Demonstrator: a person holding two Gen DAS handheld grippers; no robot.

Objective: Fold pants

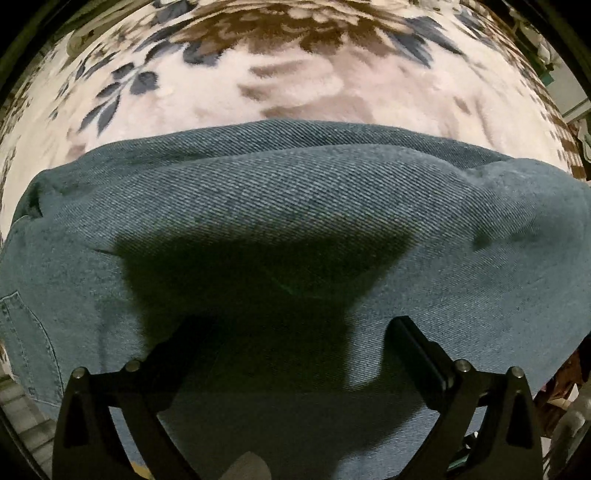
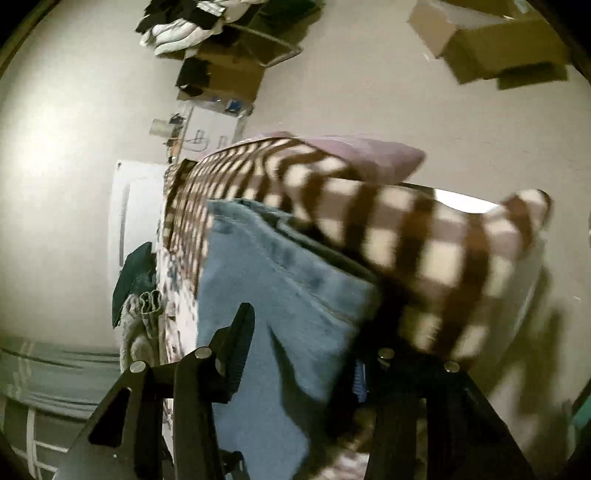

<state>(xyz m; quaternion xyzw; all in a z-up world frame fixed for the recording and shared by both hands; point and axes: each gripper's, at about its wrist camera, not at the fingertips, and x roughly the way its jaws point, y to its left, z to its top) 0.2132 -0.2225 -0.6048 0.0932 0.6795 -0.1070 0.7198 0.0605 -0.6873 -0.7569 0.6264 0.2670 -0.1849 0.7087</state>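
Blue denim pants (image 1: 288, 206) lie folded on a floral blanket (image 1: 258, 81). A back pocket seam shows at the left edge. My left gripper (image 1: 291, 332) hovers just over the denim with its jaws wide apart and nothing between them; it casts a dark shadow on the cloth. In the right wrist view the pants (image 2: 280, 295) show tilted and blurred, with a stitched seam. My right gripper (image 2: 314, 332) is open above the denim; its left finger (image 2: 240, 339) is clear, the right one is lost in dark blur.
A brown and cream checked blanket (image 2: 406, 229) and a pale purple pillow (image 2: 369, 155) lie beyond the pants. Cardboard boxes (image 2: 491, 44), hanging clothes (image 2: 184, 29) and a white cabinet (image 2: 136, 206) stand in the room behind. Other garments (image 2: 136, 280) hang by the bed's side.
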